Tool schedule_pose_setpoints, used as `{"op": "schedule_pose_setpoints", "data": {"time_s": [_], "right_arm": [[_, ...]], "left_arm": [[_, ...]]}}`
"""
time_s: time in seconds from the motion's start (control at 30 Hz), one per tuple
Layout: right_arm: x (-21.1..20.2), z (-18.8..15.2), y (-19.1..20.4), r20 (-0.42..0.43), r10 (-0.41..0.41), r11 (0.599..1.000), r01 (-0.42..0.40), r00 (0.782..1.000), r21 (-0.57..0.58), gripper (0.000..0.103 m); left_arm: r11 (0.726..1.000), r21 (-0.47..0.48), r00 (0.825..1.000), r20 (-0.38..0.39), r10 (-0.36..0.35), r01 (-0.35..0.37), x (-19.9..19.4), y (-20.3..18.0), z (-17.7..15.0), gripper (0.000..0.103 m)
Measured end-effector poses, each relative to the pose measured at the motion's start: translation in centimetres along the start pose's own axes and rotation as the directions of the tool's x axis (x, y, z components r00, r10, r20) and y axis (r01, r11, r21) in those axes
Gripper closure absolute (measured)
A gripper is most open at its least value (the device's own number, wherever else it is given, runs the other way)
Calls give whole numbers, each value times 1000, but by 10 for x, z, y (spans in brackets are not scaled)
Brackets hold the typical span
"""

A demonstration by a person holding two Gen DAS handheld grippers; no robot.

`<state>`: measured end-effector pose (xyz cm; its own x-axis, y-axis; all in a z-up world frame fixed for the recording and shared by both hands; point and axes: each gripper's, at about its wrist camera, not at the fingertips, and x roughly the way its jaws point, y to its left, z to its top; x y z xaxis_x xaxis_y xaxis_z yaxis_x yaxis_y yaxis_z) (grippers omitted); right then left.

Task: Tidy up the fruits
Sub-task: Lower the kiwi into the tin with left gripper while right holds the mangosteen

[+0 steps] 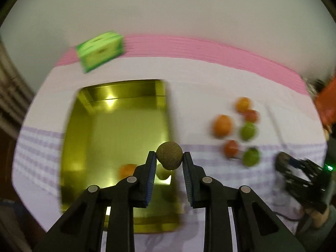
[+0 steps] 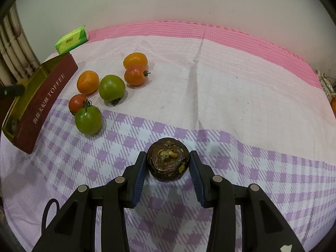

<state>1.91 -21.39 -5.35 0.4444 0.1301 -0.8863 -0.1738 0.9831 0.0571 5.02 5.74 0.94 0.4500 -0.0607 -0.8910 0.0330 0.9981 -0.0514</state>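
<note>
My left gripper [image 1: 169, 157] is shut on a round brown kiwi [image 1: 169, 155] and holds it above the right edge of the gold toffee tin [image 1: 117, 126]. An orange fruit [image 1: 127, 170] and a pale fruit lie in the tin's near end. My right gripper [image 2: 168, 161] has its jaws around a dark brown water chestnut [image 2: 168, 159] resting on the cloth, with small gaps at the pads. Several fruits lie in a group: oranges [image 2: 88, 82], green tomatoes [image 2: 112, 87] and red tomatoes [image 2: 135, 75]. The tin also shows in the right wrist view [image 2: 44, 103], at the left.
A green tissue pack [image 2: 71, 40] lies at the back left near the wall. The checked purple and pink cloth [image 2: 231, 96] covers the surface. An orange object [image 1: 327, 103] is at the far right edge. My right gripper shows in the left wrist view [image 1: 302, 180].
</note>
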Motion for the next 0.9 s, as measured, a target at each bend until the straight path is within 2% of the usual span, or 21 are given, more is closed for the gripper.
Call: {"op": "schedule_pose_setpoints", "data": {"time_s": [0.13, 0.3, 0.5, 0.9], "right_arm": [[1, 0, 2, -2, -8, 1000, 8, 1000, -4, 64], [2, 1, 3, -4, -16, 1000, 16, 1000, -2, 64], [2, 2, 3, -7, -21, 1000, 21, 1000, -2, 64], [3, 1, 4, -8, -28, 1000, 28, 1000, 1, 64]], "left_arm": [[995, -65, 996, -46, 70, -73, 14, 46, -1, 77], [988, -100, 989, -94, 111, -120, 33, 79, -12, 77], [985, -108, 985, -127, 118, -132, 48, 88, -21, 77], [985, -101, 982, -141, 124, -139, 62, 88, -27, 77]]}}
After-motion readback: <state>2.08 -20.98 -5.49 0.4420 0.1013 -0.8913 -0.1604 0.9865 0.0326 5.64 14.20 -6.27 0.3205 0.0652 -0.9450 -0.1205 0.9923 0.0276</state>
